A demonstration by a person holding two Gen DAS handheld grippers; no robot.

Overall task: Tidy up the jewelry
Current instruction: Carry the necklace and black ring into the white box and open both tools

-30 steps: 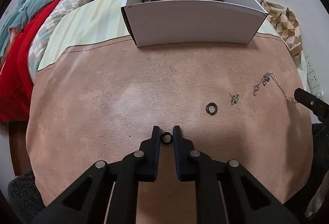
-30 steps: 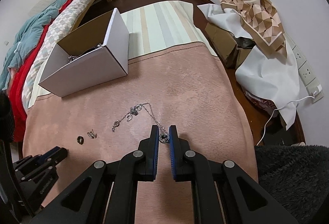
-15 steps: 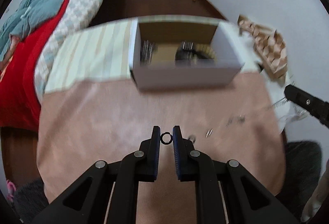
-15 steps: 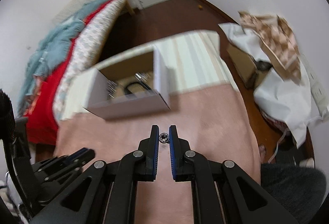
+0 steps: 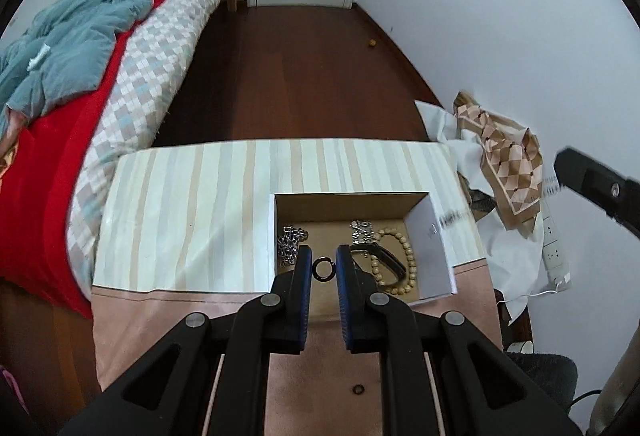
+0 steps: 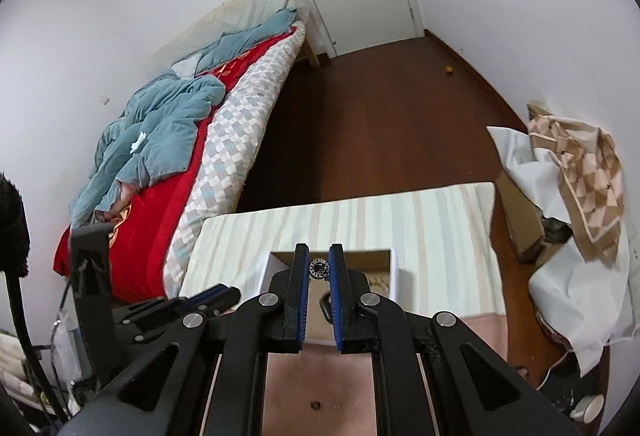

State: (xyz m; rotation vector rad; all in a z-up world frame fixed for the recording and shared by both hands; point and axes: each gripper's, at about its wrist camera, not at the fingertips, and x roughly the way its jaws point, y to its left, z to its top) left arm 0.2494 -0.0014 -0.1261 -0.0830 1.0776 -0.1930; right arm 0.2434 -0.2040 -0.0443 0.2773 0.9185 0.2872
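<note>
a small dark metal ring (image 5: 322, 269) was pinched upright between the fingertips of the left gripper (image 5: 322, 268), hanging over the near part of the open white cardboard box (image 5: 434, 236). inside the box lay a coiled silver chain (image 5: 291, 240) against the left wall, a second silver chain piece (image 5: 361, 230) toward the back, a tan wooden bead bracelet (image 5: 406, 256) on the right and a black band (image 5: 390, 264) lying inside its loop. the brown floor of the box showed bare between the chain and the bracelet, directly under the ring.

the right gripper (image 6: 319, 270) was pressed onto a small round patterned pendant (image 6: 319, 269), with a short run of chain drooping below it. it hovered over the same box (image 6: 394, 272), near the far rim. in the left wrist view its black finger (image 5: 596, 184) came in from the right edge, above the box's right wall, with a blurred streak of chain beside it.

the box stood on the pale striped cloth (image 5: 180, 212), just past the seam where the pink suede-like cloth (image 5: 160, 316) began. another small dark ring (image 5: 358, 389) lay on the pink cloth near the gripper bodies. wide bare striped cloth stretched left of the box; on the right the table edge ran close. beyond the far edge were a dark wooden floor (image 5: 296, 76) and a bed with a red blanket (image 5: 52, 156).
</note>
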